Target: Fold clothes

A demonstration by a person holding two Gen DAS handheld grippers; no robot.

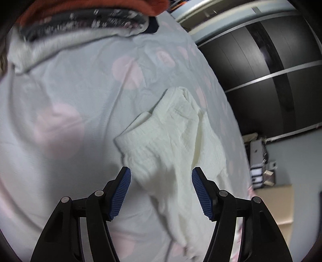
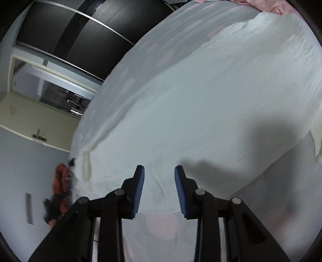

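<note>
A cream-white knitted garment lies crumpled on a pale bedsheet with pink dots. One ribbed sleeve end points left; the rest trails down toward the lower right. My left gripper hovers open just above the garment, its blue pads apart with nothing between them. In the right wrist view the same white garment is spread wide and fairly flat. My right gripper stands open over its near hem, close to the fabric, pads empty.
A pile of other clothes, grey patterned and orange, sits at the far end of the bed. A dark wardrobe stands beside the bed. Orange clothing hangs off the bed's edge. A doorway lies beyond.
</note>
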